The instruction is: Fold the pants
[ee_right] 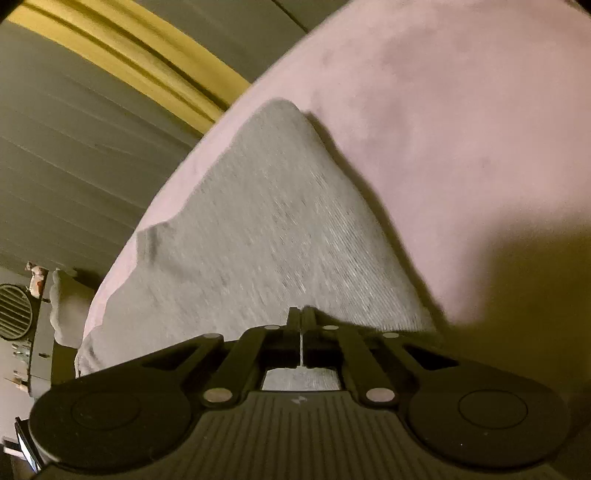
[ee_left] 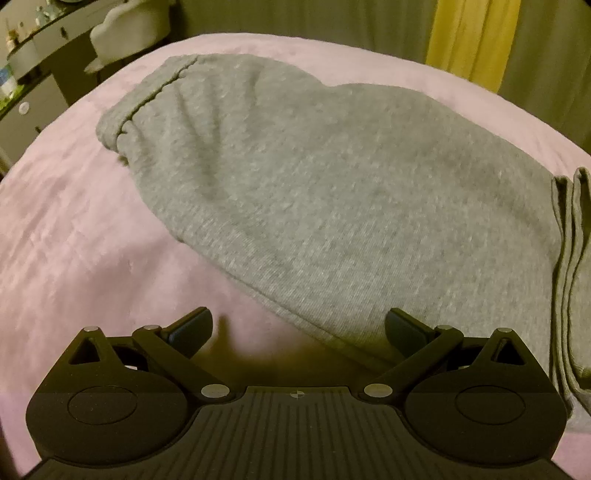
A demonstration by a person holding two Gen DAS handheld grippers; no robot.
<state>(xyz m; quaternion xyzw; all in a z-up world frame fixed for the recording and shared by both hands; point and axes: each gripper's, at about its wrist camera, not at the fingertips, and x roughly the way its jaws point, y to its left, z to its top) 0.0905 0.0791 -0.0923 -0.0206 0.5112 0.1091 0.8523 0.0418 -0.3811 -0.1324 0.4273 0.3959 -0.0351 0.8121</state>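
Observation:
Grey sweatpants [ee_left: 314, 192] lie folded on a pink bed cover [ee_left: 74, 229]. The elastic waistband [ee_left: 140, 99] is at the far left, and stacked folded edges [ee_left: 569, 266] show at the right. My left gripper [ee_left: 298, 328] is open and empty, just above the near edge of the pants. In the right wrist view my right gripper [ee_right: 302, 314] is shut on the edge of the grey pants [ee_right: 258, 229], and the cloth runs away from the fingers across the pink cover [ee_right: 461, 129].
A dresser with small items [ee_left: 33, 55] and a pale chair [ee_left: 129, 29] stand beyond the bed at far left. A yellow curtain [ee_left: 472, 37] hangs behind the bed. A round fan [ee_right: 13, 310] is at left in the right wrist view.

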